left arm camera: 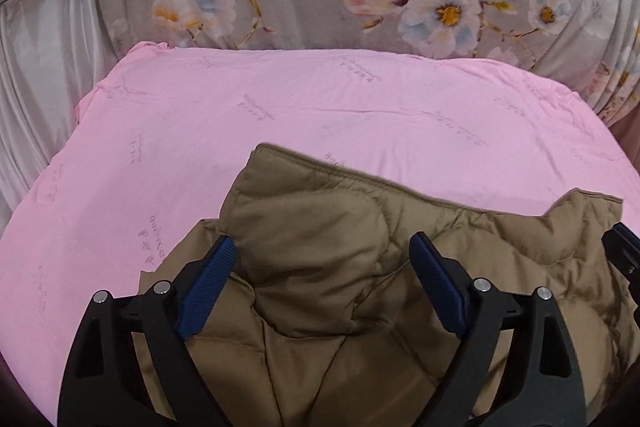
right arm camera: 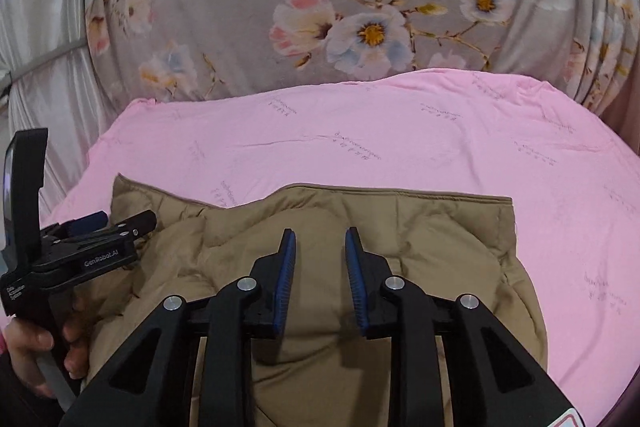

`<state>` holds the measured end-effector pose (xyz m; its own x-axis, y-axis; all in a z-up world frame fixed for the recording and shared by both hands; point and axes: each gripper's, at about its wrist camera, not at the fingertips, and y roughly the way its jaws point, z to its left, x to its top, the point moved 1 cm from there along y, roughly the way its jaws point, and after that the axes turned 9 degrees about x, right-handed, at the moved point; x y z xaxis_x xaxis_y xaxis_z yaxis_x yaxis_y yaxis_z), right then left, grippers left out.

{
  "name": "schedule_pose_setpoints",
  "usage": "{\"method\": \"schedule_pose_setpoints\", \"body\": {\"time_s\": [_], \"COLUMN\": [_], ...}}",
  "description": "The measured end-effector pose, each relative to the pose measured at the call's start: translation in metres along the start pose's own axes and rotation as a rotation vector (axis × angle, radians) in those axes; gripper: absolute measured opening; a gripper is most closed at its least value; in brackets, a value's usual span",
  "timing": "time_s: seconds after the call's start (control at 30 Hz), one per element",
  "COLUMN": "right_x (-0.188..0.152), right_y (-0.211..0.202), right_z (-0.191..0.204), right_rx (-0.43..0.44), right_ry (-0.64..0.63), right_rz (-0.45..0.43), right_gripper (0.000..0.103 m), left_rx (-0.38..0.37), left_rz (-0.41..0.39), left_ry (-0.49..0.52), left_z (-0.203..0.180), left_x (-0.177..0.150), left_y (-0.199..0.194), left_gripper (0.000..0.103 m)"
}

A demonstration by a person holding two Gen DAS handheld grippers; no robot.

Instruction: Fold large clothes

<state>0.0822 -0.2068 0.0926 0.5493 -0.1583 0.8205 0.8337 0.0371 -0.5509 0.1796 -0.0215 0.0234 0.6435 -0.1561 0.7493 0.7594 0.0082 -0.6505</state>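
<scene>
Right up close, the left gripper (left arm camera: pixel 324 247) hangs with its blue pads spread wide over the brown quilted jacket (left arm camera: pixel 320 267), nothing pinched between them. The right gripper (right arm camera: pixel 320 239) sits with its jaws only narrowly apart, also gripping nothing, above that same jacket (right arm camera: pixel 420 247). The jacket lies puffy and rumpled, folded into a compact bundle, on the pink sheet (right arm camera: pixel 400 131), with a floral cover (right arm camera: pixel 360 7) behind.
</scene>
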Motion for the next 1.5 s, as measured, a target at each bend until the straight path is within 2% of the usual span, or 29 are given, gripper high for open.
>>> {"method": "schedule_pose_setpoints", "body": {"time_s": [0.07,0.17,0.27,0.57,0.77,0.87,0.93,1.0,1.1,1.2,1.3,1.5], "right_x": [-0.003,-0.009,-0.013,-0.023,-0.021,-0.016,-0.011,-0.006,-0.007,-0.018,-0.028,-0.037], "right_y": [0.023,0.047,0.06,0.081,0.085,0.071,0.044,0.028,0.027,0.042,0.053,0.067], "right_z": [0.001,-0.009,-0.016,-0.014,-0.017,-0.015,-0.006,0.006,0.023,0.031,0.025,0.021], "right_rx": [-0.032,-0.033,-0.029,-0.057,-0.05,-0.056,0.001,0.04,0.076,0.061,0.083,0.087], "right_ry": [-0.008,0.035,0.061,0.031,0.034,0.048,0.079,0.091,0.074,0.058,0.096,0.109], "right_rz": [0.045,0.094,0.117,0.143,0.158,0.136,0.071,0.037,0.048,0.092,0.116,0.129], "right_gripper": [0.024,0.023,0.021,0.021,0.022,0.022,0.022,0.023,0.023,0.023,0.023,0.023], "left_rx": [0.028,0.022,0.041,0.08,0.104,0.093,0.074,0.017,-0.005,0.036,0.049,0.096], "left_rz": [0.047,0.088,0.081,0.083,0.097,0.123,0.15,0.112,0.076,0.09,0.148,0.124], "left_ry": [-0.032,-0.09,-0.095,-0.078,-0.058,-0.058,-0.084,-0.136,-0.094,-0.053,-0.076,-0.07], "left_z": [0.006,0.018,0.016,0.006,0.002,0.005,0.01,0.012,-0.008,-0.027,-0.027,-0.031], "left_x": [-0.004,-0.01,-0.012,-0.02,-0.02,-0.015,-0.011,-0.006,-0.001,-0.012,-0.026,-0.035], "left_y": [0.019,0.035,0.042,0.055,0.06,0.057,0.041,0.014,-0.008,-0.005,0.013,0.021], "left_gripper": [0.087,0.088,0.09,0.094,0.095,0.094,0.09,0.09,0.091,0.091,0.092,0.094]}}
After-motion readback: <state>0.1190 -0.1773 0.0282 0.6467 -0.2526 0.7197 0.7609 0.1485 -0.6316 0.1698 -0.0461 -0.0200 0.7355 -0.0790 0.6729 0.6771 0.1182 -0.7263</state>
